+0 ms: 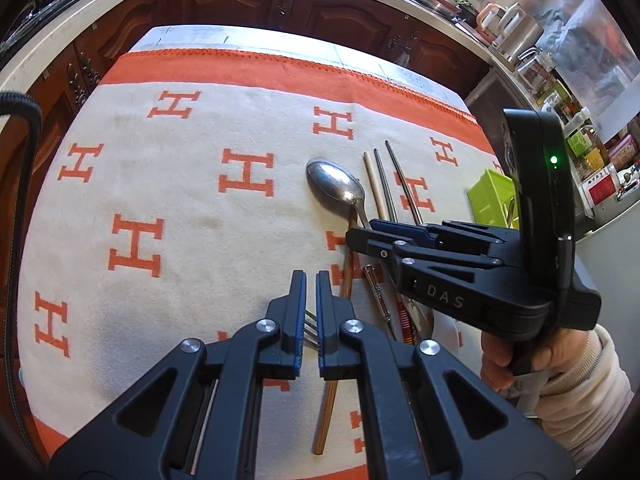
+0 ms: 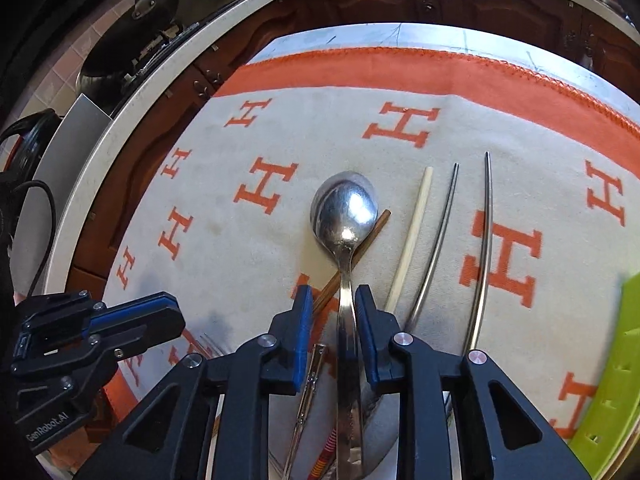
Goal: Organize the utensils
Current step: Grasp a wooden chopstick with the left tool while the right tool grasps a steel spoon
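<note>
A steel spoon [image 2: 345,208] lies on the H-patterned cloth [image 2: 280,140], its bowl away from me and its handle crossing a brown chopstick [image 2: 374,228]. My right gripper [image 2: 333,300] straddles the spoon handle; the pads stand a little apart from it, so it is open. In the left wrist view the right gripper [image 1: 357,237] hovers low over the spoon [image 1: 334,184]. My left gripper [image 1: 311,280] is shut on nothing, above a fork [image 1: 312,332] whose tines show between its fingers. It sits to the left in the right wrist view [image 2: 174,316].
A cream chopstick [image 2: 412,240] and two metal chopsticks [image 2: 440,240] lie right of the spoon. A lime-green basket [image 2: 616,360] stands at the right edge. A red-striped item [image 1: 405,320] and a metal-handled utensil [image 1: 374,284] lie under the right gripper. Wooden cabinets [image 1: 240,0] rise behind the table.
</note>
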A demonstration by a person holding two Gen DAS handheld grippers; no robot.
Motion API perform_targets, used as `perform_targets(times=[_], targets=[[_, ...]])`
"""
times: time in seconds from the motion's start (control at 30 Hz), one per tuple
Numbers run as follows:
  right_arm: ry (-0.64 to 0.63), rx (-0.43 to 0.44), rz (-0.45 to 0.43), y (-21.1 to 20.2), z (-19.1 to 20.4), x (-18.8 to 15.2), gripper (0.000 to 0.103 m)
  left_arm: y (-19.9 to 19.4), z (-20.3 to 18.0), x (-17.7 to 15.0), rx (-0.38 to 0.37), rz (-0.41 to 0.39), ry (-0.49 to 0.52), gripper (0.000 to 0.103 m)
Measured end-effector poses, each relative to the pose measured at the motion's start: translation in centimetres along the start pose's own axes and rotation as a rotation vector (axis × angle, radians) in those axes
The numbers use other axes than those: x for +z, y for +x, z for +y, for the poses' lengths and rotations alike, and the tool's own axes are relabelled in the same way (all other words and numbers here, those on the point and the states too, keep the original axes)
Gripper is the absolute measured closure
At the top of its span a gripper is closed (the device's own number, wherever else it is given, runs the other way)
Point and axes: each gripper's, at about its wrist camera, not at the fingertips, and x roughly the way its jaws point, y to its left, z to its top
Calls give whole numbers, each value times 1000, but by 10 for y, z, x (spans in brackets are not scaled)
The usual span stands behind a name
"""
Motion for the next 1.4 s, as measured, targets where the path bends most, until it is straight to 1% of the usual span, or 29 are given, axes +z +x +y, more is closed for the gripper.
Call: perform_targets(times=[0.2,0.27,0.3,0.37,0.5,0.7,0.77,0.87,0.9,0.97,1.17,1.3,1.4], targets=[[-6,67,8,2,-1,-2,80,0,3,-1,-15,2,-12,102],[6,78,6,2,-3,-2,84,0,3,-1,-16,2,-13,102],[11,74,6,2,-4,-2,94,1,3,-1,-15,3,-13,102],[36,94,8,2,-7,-3,95,0,3,-1,-12,4,-14,102],[36,48,-15,-6,-5,-7,96,0,2,-2,-8,3,-14,102],[63,0,-103,-38,-5,-12,96,2,-5,-3,-14,7,-2,102],[56,-16,-118,-44,-4,-15,97,6,-10,-3,-14,13,10,102],[55,-36,-110,-42,-6,-19,98,14,-16,-3,-12,27,23,102],[58,-37,-100,-39,-7,-21,101,16,-17,-3,-12,33,26,102],[68,-48,-82,-31,-8,-23,101,22,-21,-2,-13,43,33,102],[89,-36,-85,-26,-13,-25,101,37,-26,2,-19,70,49,102],[110,-25,-125,-39,-16,-27,101,44,-29,5,-45,89,64,102],[125,-10,-166,-55,-18,-31,101,55,-32,6,-29,118,79,102]])
